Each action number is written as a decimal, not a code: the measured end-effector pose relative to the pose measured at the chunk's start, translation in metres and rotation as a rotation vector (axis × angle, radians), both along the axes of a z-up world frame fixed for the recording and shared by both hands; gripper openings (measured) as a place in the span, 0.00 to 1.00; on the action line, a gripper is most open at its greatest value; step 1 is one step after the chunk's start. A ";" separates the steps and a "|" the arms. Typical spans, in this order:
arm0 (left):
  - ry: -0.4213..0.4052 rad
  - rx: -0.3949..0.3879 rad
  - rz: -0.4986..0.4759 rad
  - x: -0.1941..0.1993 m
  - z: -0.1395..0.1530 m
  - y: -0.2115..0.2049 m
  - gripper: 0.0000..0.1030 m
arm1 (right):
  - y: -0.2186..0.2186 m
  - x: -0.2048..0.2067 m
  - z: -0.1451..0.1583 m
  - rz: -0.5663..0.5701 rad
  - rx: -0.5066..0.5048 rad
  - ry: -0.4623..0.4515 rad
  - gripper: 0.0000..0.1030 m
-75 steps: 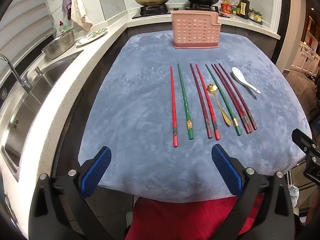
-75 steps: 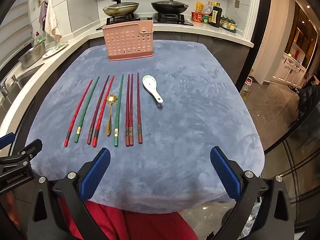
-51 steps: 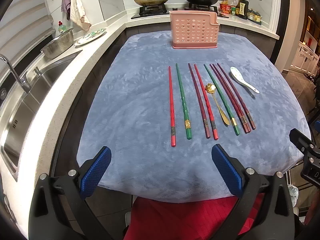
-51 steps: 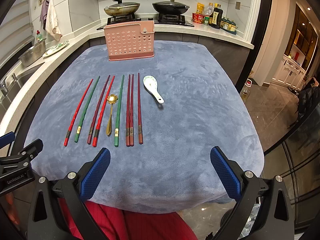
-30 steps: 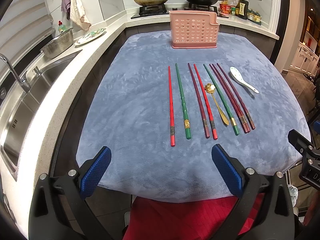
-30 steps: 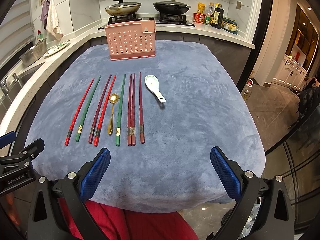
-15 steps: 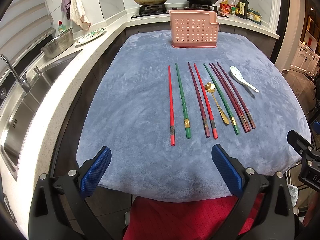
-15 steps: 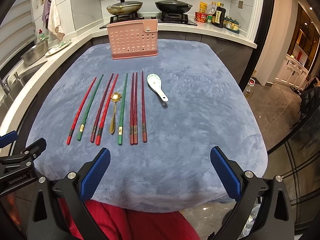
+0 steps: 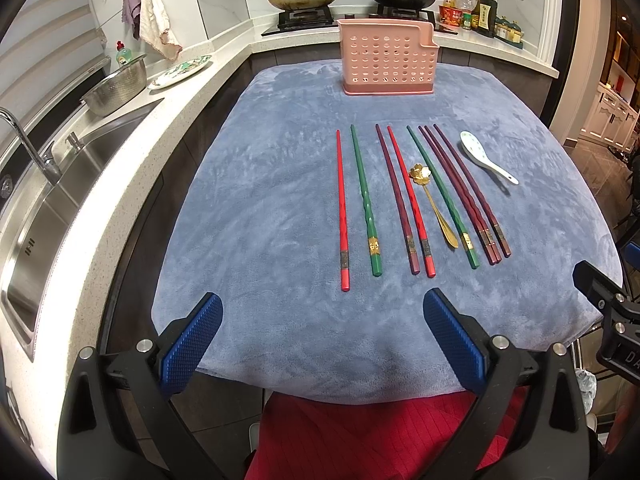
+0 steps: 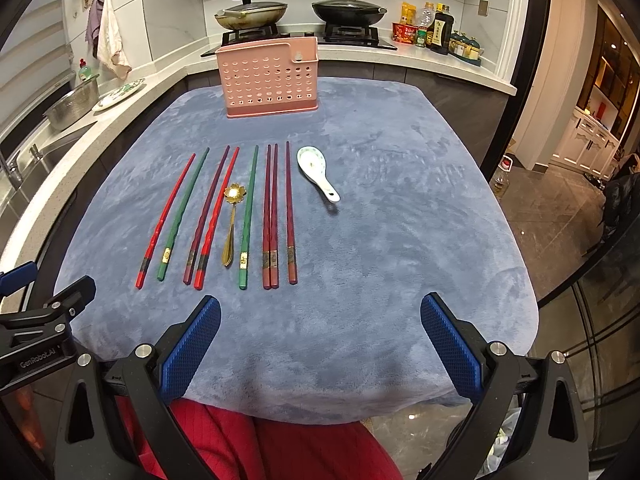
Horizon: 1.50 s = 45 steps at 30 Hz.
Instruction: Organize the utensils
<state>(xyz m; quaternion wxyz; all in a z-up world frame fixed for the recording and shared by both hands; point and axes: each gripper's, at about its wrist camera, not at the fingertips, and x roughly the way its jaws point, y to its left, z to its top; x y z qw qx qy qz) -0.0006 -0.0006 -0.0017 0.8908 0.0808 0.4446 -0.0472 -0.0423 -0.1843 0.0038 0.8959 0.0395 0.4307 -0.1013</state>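
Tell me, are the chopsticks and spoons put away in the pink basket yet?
Not yet. Nothing pokes out of the pink basket. The chopsticks, gold spoon and white spoon all lie on the blue cloth. The left gripper and right gripper are open, holding nothing. Everything is left.

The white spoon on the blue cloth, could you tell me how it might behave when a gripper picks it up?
The white spoon looks glazed, so it is probably slippery between the pads and liable to chip if dropped. Its thin handle lies nearly flat on the soft cloth, so the fingers may press into the pile. The curved bowl may let it rock when pushed.
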 end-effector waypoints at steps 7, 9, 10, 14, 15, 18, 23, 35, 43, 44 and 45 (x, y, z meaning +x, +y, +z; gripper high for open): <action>-0.001 0.000 -0.001 0.000 0.000 0.000 0.93 | 0.000 0.000 0.000 0.000 -0.001 0.000 0.93; 0.000 0.001 0.000 0.000 0.001 0.000 0.93 | 0.000 0.000 0.000 -0.001 0.000 0.000 0.93; 0.000 0.000 0.000 0.000 0.001 0.000 0.93 | 0.000 0.000 0.000 -0.001 0.000 0.000 0.93; 0.000 0.000 0.001 0.000 0.001 0.000 0.93 | -0.001 0.000 0.000 0.000 0.000 0.000 0.93; 0.001 0.000 0.001 0.000 0.000 0.000 0.93 | 0.000 0.000 0.000 0.000 0.000 -0.001 0.93; 0.003 0.000 0.004 -0.001 -0.002 0.000 0.93 | -0.001 0.000 0.001 0.000 0.000 0.000 0.93; 0.008 -0.002 0.005 0.000 -0.005 0.000 0.93 | -0.001 0.000 0.001 0.000 0.000 0.000 0.93; 0.038 -0.025 0.024 0.006 -0.008 0.006 0.93 | 0.001 0.001 -0.001 -0.001 0.010 0.005 0.93; 0.080 -0.061 0.061 0.025 -0.021 0.021 0.93 | -0.006 0.009 -0.010 -0.012 0.036 0.029 0.93; 0.086 -0.064 0.061 0.027 -0.024 0.021 0.93 | -0.008 0.011 -0.011 -0.014 0.039 0.032 0.93; 0.093 -0.066 0.059 0.032 -0.029 0.022 0.93 | -0.010 0.012 -0.012 -0.015 0.041 0.036 0.93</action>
